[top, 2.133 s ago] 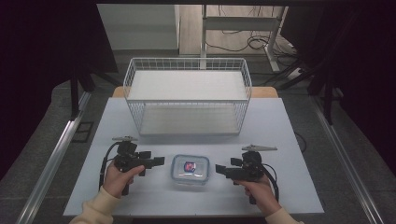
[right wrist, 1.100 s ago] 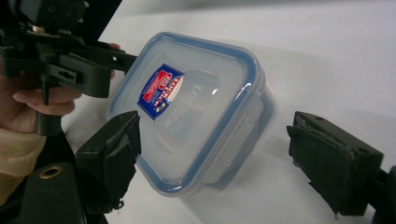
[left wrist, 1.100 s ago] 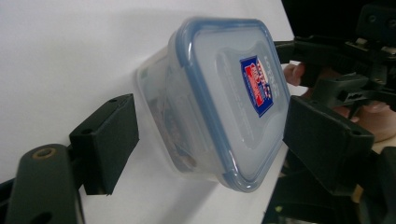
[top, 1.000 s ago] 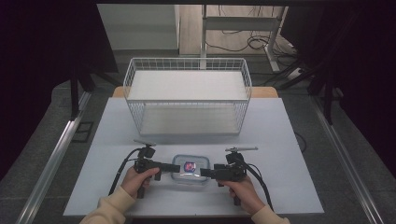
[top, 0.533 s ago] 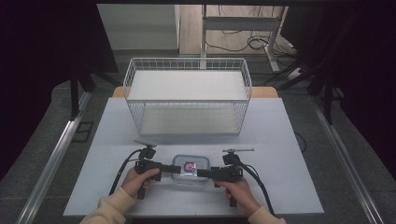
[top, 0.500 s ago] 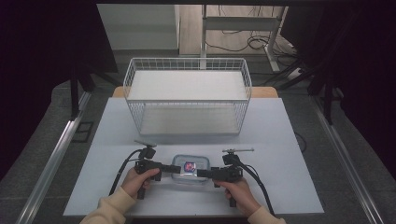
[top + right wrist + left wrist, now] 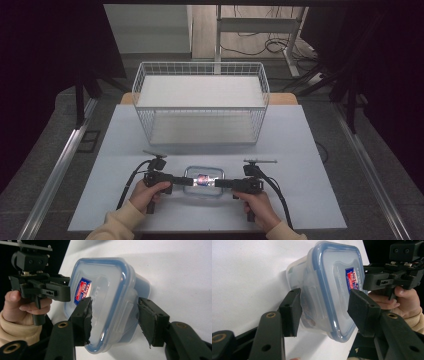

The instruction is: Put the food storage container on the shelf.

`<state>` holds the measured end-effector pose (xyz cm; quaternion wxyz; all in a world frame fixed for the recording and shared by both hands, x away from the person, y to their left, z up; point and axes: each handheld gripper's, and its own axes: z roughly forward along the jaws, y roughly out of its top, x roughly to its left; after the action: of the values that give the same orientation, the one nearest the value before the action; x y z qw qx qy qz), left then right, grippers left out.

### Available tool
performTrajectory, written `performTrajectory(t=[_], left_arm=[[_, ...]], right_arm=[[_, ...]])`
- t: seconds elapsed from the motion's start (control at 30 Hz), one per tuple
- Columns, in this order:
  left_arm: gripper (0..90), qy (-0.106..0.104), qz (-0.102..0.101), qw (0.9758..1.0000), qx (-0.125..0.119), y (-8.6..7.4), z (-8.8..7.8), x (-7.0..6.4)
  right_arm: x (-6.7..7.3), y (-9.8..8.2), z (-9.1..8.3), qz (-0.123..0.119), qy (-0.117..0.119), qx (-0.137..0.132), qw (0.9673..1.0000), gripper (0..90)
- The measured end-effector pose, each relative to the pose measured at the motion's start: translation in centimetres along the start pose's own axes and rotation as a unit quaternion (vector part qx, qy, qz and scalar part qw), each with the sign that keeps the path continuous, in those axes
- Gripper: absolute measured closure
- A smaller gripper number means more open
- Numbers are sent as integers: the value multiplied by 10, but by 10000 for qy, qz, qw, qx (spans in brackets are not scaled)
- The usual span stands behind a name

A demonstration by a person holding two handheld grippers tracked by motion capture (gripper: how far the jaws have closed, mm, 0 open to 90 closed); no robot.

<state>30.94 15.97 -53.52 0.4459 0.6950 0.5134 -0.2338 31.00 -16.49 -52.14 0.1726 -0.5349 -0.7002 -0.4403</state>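
A clear plastic container (image 7: 202, 181) with a blue-rimmed lid and a red and blue label sits on the white table (image 7: 300, 150) near its front edge. My left gripper (image 7: 186, 181) is at its left end and my right gripper (image 7: 218, 183) at its right end. In the left gripper view the left gripper (image 7: 324, 312) is open, its jaws straddling the container (image 7: 332, 285) at the latch flap. The right gripper view shows the same at the other end: the right gripper (image 7: 113, 317) open around the container (image 7: 107, 290). Each view shows the other hand's gripper beyond.
A white wire basket (image 7: 200, 64) stands at the back middle of the table, with nothing in it. Bare table lies between it and the container. The table's edges drop to a dark floor with rails and cables.
Both grippers have moved inward from either side until their jaws reach the container's ends. In the last half second they have hardly moved. The container has stayed in place.
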Motion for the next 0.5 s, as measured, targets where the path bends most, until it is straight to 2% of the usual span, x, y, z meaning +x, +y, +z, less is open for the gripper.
performTrajectory(t=[0.07,0.2,0.4,0.5], left_arm=[[472,8,5,10000,-22,-1,-1,-1],[489,-27,-16,10000,-84,-4,-3,-1],[497,19,41,9999,-112,-6,-4,-4],[500,81,138,9998,-114,-7,-5,-6]], right_arm=[[0,0,-1,62,44,-8,10000,494],[1,-1,-2,1,49,-55,10000,504],[2,-2,-3,-37,62,-104,9999,513],[2,-3,-4,-52,90,-129,9999,517]])
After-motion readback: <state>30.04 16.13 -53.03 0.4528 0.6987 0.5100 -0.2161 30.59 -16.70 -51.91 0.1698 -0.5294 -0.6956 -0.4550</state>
